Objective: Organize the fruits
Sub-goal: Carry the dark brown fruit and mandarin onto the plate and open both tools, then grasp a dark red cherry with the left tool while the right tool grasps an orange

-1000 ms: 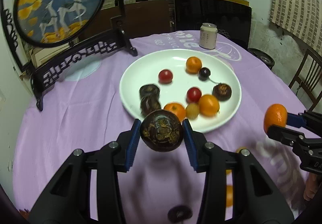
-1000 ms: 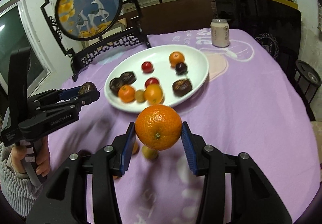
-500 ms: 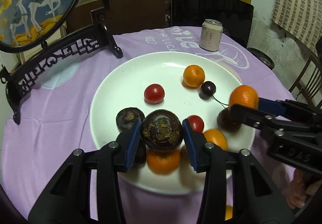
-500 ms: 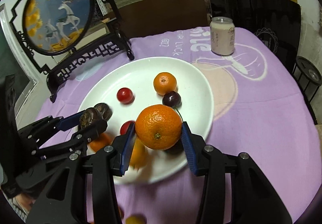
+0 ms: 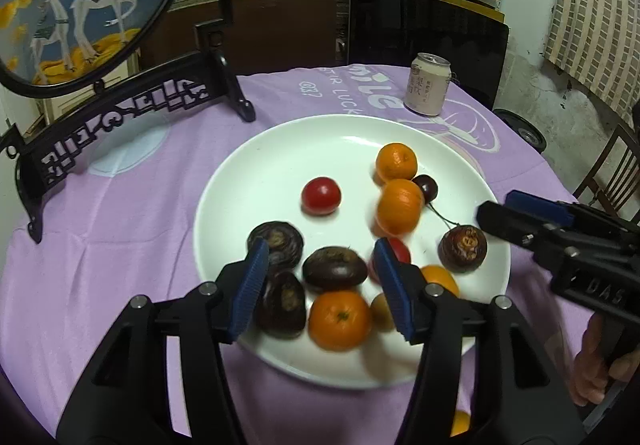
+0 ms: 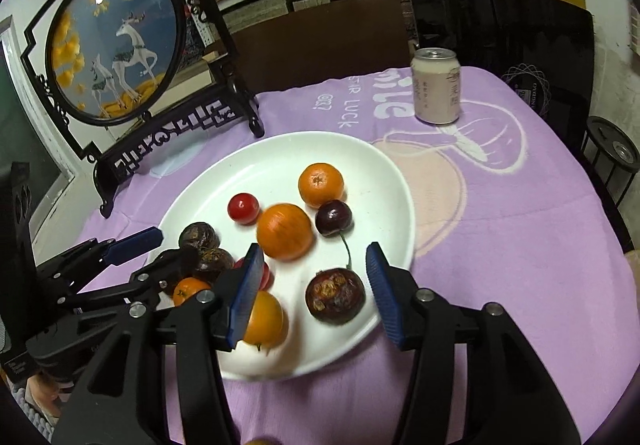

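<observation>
A white plate [image 5: 256, 149] [image 6: 384, 173] on the purple cloth holds several fruits. My left gripper [image 5: 322, 285] is open over the plate's near edge, and a dark passion fruit [image 5: 334, 269] lies blurred on the plate between its fingers. My right gripper [image 6: 312, 289] is open over the plate's right side; a blurred orange [image 6: 284, 231] [image 5: 399, 207] sits just beyond its fingers. Other oranges [image 6: 321, 184], a red tomato [image 6: 243, 208], a dark cherry [image 6: 333, 218] and more passion fruits [image 6: 335, 296] lie around. The left gripper also shows in the right wrist view [image 6: 160, 249], and the right gripper in the left wrist view [image 5: 500, 211].
A pink drink can [image 6: 436, 91] stands behind the plate. A round deer picture on a black carved stand [image 6: 116, 41] stands at the back left. A small orange fruit [image 5: 460, 423] lies on the cloth near the front edge. A black chair back [image 6: 500, 29] is behind the table.
Both grippers have opened over the plate. The left one has let go of the passion fruit and the right one of the orange; both fruits now lie on the plate, still blurred.
</observation>
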Demonstrator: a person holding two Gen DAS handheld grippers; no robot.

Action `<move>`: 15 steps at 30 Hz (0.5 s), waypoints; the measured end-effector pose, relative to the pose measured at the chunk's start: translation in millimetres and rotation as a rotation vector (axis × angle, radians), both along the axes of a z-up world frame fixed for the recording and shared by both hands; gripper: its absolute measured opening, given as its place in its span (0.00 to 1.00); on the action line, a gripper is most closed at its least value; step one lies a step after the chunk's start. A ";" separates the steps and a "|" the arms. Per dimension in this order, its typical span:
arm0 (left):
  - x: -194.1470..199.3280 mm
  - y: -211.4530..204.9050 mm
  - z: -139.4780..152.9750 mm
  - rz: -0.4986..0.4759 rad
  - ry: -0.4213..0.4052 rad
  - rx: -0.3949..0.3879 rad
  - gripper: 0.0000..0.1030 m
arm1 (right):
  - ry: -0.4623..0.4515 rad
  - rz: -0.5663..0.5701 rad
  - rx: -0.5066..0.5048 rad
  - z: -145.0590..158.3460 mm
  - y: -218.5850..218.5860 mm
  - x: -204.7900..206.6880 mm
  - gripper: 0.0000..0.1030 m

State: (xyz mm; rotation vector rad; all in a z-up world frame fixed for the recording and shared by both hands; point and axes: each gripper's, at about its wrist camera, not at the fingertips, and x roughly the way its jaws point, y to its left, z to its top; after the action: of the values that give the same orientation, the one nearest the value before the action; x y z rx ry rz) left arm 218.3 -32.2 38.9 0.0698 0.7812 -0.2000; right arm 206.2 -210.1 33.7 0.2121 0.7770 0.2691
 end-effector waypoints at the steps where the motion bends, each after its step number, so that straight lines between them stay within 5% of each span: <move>1: -3.5 1.2 1.0 0.003 -0.002 0.005 0.57 | 0.000 -0.004 0.007 1.5 -2.1 -4.6 0.52; 15: -102.8 37.1 -9.1 0.051 -0.016 0.068 0.70 | -0.055 0.031 -0.029 1.9 8.9 -92.0 0.63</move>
State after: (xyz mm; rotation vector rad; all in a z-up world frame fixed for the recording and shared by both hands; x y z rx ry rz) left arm 115.5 4.9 29.8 0.1154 0.7725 -0.1246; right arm 114.2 -201.2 35.6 0.1647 0.7293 0.2921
